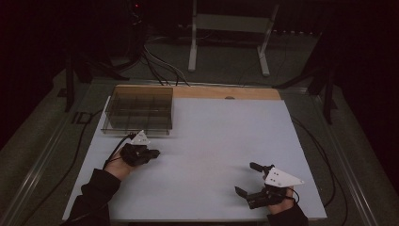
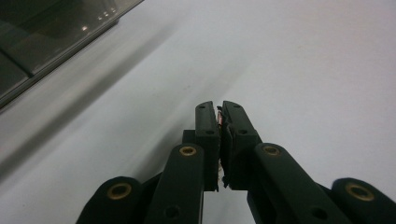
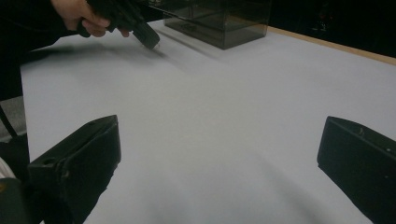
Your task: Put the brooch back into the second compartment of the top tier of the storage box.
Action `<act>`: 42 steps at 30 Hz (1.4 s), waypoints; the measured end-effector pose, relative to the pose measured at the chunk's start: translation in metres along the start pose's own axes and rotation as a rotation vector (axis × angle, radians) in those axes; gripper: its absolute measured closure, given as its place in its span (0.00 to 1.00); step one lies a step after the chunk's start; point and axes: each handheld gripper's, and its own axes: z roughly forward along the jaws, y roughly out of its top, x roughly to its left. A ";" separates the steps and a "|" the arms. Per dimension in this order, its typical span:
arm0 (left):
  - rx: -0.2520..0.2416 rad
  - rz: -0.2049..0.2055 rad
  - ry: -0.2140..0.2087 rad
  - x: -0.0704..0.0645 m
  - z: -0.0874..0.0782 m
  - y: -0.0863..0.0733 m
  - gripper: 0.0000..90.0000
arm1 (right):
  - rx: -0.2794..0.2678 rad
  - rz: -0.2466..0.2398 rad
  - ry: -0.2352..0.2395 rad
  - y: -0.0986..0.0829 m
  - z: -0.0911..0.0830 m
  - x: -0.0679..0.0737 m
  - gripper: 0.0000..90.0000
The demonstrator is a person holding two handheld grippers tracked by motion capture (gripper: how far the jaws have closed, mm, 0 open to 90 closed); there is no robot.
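Note:
My left gripper is held low over the left part of the white table, just in front of a smoky clear compartment box. In the left gripper view its jaws are pressed together on a thin sliver, pale with a reddish tint; I cannot tell what it is. In the right gripper view that left gripper shows far off, beside the box. My right gripper hovers near the front right of the table. Its jaws stand wide apart with nothing between them.
The box's corner lies close on the left in the left gripper view. A wooden strip runs along the table's far edge. Cables and a metal stand are on the dark floor beyond.

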 end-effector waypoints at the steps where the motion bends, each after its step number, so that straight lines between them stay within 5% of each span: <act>1: 0.000 0.000 -0.002 -0.001 -0.001 0.000 0.97 | -0.001 -0.002 0.000 0.000 0.000 0.000 0.00; 26: 0.005 0.023 -0.041 -0.012 -0.017 0.005 0.97 | 0.000 0.006 -0.002 0.000 0.000 -0.001 0.00; 42: -0.026 0.051 -0.072 -0.020 -0.038 0.024 0.97 | 0.000 0.008 -0.004 0.000 0.000 -0.001 0.00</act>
